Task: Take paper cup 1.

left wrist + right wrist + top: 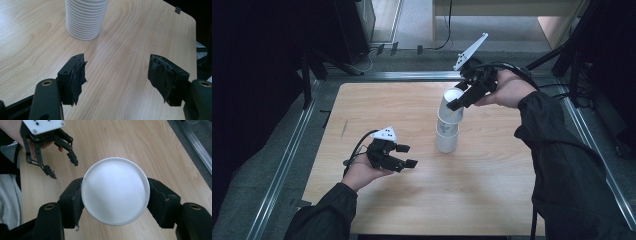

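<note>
Three white ribbed paper cups, upside down, stand stacked near the middle of the pale wooden table. The right gripper is clamped on the top cup, one jaw against each side; the right gripper view shows that cup's flat round bottom between the pads, which the high view hides behind the hand. The left gripper hangs apart from the stack, jaws wide and empty; its own view shows the ribbed wall of the lowest cup ahead, with bare wood between.
</note>
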### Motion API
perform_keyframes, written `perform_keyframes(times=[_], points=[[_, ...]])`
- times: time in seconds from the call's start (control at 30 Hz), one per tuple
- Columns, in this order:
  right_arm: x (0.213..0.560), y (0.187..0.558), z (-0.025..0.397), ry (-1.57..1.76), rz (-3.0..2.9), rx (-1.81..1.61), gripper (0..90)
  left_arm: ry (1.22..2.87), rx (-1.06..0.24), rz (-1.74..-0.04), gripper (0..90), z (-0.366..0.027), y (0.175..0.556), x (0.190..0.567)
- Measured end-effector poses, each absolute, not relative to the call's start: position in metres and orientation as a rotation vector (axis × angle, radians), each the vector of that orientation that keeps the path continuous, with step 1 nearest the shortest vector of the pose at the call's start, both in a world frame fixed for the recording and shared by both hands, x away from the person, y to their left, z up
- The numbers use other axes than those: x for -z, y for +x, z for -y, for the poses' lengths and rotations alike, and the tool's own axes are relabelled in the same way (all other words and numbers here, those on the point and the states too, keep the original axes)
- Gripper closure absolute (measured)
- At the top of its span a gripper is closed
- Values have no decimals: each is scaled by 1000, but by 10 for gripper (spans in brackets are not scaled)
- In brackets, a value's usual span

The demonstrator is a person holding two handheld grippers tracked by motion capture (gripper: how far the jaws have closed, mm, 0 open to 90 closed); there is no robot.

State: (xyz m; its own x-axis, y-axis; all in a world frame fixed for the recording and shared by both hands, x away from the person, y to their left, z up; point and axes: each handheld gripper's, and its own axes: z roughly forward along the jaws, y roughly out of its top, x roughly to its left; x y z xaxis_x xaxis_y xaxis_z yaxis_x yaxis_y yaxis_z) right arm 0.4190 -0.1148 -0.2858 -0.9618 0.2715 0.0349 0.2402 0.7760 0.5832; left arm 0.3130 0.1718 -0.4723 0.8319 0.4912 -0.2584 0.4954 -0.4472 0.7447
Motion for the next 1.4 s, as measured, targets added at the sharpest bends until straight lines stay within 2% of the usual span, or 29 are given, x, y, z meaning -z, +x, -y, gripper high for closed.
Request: perform_keyframes(times=[0.27, 0.57, 1.4], points=[[264, 407, 120, 386, -2916, -959, 352, 2112, 6, -723, 301, -173, 313, 472], [258, 394, 123, 317, -2933, -976, 353, 2105, 6, -724, 296, -175, 313, 471], [321, 347, 129, 197, -3003, -1118, 353, 2080, 17, -726, 276, -177, 314, 470]])
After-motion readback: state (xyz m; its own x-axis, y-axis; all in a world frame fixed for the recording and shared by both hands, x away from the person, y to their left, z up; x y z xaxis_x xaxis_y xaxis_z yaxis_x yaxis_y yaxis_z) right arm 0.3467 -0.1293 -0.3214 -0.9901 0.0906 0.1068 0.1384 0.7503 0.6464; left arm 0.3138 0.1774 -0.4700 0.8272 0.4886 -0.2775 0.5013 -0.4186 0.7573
